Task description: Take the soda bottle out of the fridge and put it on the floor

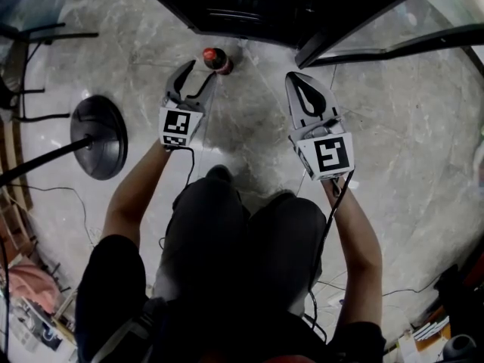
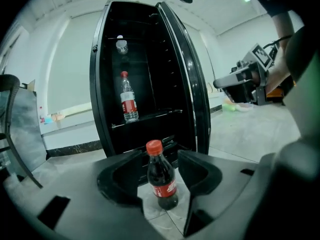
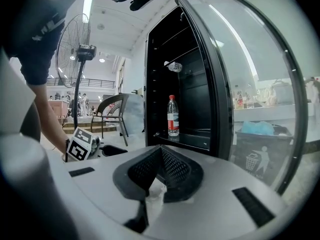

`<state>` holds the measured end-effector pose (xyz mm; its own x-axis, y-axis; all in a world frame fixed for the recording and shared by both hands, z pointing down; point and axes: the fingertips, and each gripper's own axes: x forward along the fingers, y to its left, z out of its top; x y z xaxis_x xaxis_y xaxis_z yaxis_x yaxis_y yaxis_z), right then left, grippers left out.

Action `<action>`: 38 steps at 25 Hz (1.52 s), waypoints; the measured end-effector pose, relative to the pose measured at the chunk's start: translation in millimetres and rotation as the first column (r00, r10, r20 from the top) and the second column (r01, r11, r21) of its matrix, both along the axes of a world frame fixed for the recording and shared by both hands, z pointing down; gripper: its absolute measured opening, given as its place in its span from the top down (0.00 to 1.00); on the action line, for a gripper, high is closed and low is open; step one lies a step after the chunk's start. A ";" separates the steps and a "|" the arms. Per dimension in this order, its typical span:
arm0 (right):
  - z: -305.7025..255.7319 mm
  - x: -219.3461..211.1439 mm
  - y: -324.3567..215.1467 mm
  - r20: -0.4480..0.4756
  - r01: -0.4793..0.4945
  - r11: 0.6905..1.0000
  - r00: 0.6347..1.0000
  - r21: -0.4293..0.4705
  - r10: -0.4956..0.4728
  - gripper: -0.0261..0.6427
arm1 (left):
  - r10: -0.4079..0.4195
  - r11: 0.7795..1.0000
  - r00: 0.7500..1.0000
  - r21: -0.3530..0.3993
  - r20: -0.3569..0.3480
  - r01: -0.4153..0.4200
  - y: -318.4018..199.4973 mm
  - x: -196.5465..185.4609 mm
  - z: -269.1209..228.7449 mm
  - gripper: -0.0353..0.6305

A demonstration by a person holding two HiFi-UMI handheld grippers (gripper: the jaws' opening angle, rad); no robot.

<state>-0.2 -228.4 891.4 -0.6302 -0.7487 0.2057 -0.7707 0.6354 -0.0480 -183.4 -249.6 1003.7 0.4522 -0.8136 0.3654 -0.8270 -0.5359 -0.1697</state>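
Jaws wide on left gripper [image 1: 198, 74], bottle [image 2: 161, 176] between them on floor [image 1: 249, 127], apparently released (right gripper [image 3: 160, 156] closed, empty); next, draw back without tipping it.

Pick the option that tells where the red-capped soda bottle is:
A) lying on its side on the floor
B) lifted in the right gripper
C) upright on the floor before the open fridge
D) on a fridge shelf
C: the soda bottle stands upright on the floor in front of the fridge, between the parted jaws of the left gripper, which do not press on it.
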 end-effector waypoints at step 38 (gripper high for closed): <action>-393.6 33.8 54.7 0.002 -0.103 0.994 0.995 -0.028 0.103 0.93 | -0.060 0.986 0.992 0.148 -0.113 0.076 58.0 26.4 -501.6 0.91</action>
